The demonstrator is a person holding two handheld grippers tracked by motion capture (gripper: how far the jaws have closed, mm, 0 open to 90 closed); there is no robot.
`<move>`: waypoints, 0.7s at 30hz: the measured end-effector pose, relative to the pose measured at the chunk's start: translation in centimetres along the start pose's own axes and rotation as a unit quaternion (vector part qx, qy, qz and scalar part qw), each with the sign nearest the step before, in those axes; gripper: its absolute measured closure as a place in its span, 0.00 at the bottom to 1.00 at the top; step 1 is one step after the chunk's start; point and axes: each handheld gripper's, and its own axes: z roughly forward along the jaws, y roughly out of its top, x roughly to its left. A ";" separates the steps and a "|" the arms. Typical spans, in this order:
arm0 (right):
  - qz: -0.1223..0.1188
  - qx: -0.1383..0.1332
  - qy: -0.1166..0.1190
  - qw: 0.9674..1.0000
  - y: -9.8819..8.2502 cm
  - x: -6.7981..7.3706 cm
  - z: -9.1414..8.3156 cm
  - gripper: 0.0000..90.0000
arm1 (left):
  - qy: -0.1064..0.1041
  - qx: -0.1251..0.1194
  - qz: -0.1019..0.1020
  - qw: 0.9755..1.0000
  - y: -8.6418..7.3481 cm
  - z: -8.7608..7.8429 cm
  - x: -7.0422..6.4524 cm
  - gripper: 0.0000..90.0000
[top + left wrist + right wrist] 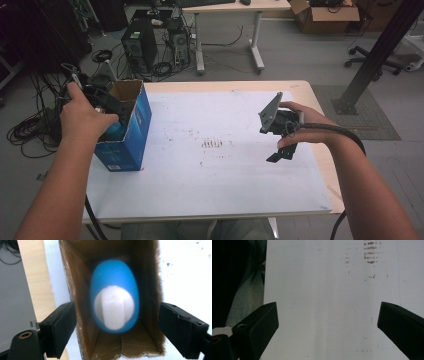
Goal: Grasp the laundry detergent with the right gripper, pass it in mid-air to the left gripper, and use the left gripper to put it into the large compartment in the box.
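A tall blue carton (136, 131) with its top open stands at the left edge of the white-covered table (215, 185). My left gripper (106, 106) hangs over the opening, pointing down into it. In the left gripper view its jaws (115, 308) stand wide apart on either side of the brown cardboard walls (80, 290). Between them, blurred and touched by neither pad, a blue egg-shaped thing (113, 277) with a white cap (113, 308) is inside the carton. My right gripper (280, 152) is held above the table's right half, open (327, 308) with nothing between its jaws.
Brown smudges (212, 144) mark the middle of the white sheet. Cables (30, 125) and a computer tower (139, 47) are on the floor at the left and behind. A desk (227, 30) stands at the back, and a black slanted post (377, 55) at the right.
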 end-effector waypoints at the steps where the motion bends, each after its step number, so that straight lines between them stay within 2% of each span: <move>1: 0.000 0.000 0.000 1.000 0.0 0.0 0.0 0.04 | 0.001 0.001 0.005 1.000 0.0 -0.3 -0.2 0.18; 3: -0.001 0.000 0.001 1.000 0.0 0.0 0.1 0.04 | 0.003 0.001 0.013 1.000 0.0 -0.6 -0.4 0.17; 8: -0.003 0.002 0.001 1.000 0.2 -0.1 0.1 0.04 | -0.010 0.000 0.020 1.000 0.2 -1.4 -0.8 0.14; 13: -0.002 0.004 0.000 1.000 0.4 -0.1 -0.1 0.04 | -0.007 0.000 0.038 0.999 0.3 -1.9 -1.2 0.11; 15: -0.003 0.004 0.000 1.000 0.4 -0.1 -0.1 0.04 | -0.008 0.001 0.045 0.999 0.4 -2.1 -1.3 0.07; 19: -0.002 0.005 0.000 1.000 0.4 -0.1 -0.2 0.04 | -0.009 -0.011 0.060 0.998 0.5 -2.7 -1.8 0.05; 21: -0.001 0.005 -0.001 1.000 0.4 -0.1 -0.2 0.04 | -0.009 -0.007 0.066 0.998 0.6 -2.9 -2.0 0.04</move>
